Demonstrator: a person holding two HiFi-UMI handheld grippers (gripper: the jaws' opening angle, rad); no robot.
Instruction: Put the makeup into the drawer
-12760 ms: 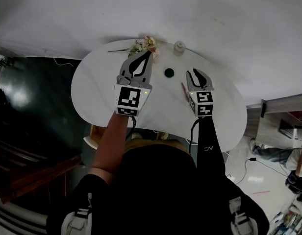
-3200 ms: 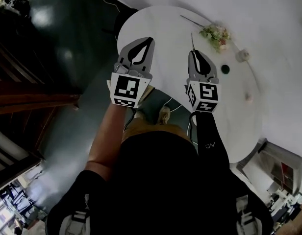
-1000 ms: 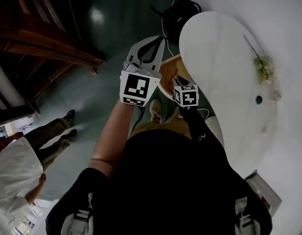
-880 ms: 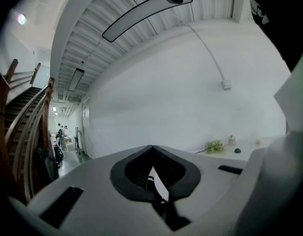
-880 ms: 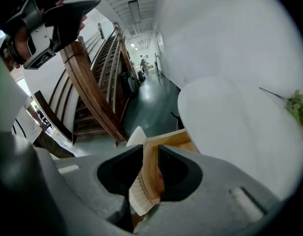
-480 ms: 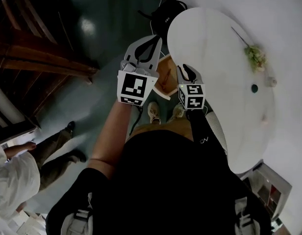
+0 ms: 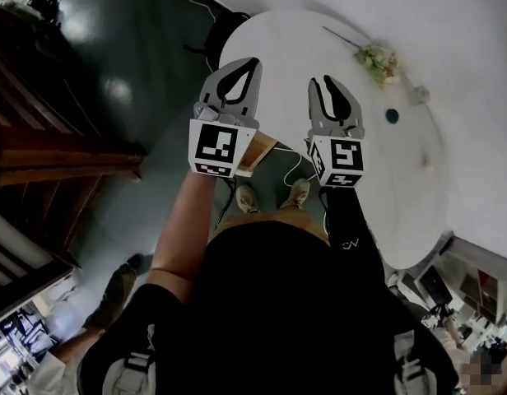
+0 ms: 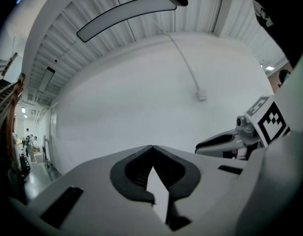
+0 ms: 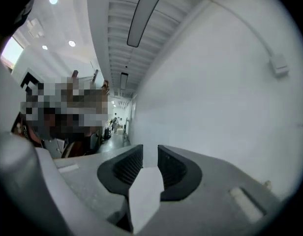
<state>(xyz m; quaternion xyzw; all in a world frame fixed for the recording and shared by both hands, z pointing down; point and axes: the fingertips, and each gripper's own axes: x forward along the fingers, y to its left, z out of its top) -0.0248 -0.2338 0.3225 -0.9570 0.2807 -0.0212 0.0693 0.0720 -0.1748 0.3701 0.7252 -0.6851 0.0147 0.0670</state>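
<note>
Both grippers are held up level over the near edge of the white round table [image 7: 377, 155]. My left gripper [image 7: 253, 60] is shut, tips meeting, with nothing in it [image 8: 152, 146]. My right gripper [image 7: 323, 81] stands open by a narrow gap, which is empty [image 9: 150, 149]. Between and below the two marker cubes, a corner of the wooden drawer [image 7: 255, 151] shows under the table's rim; what is inside is hidden. A small black round item [image 7: 392, 115], a white jar [image 7: 418, 95] and a small pale item [image 7: 426, 168] sit on the table's far side.
A bunch of flowers [image 7: 377, 57] lies at the far end of the table. Both gripper views face a bare white wall [image 8: 141, 97]; the right gripper [image 8: 225, 141] shows in the left gripper view. Dark wooden furniture [image 7: 48, 151] stands at the left on the dark floor.
Both grippers have come up and away from the drawer to above the table's edge. The right one has swung from pointing down to level. The head view has turned towards the table.
</note>
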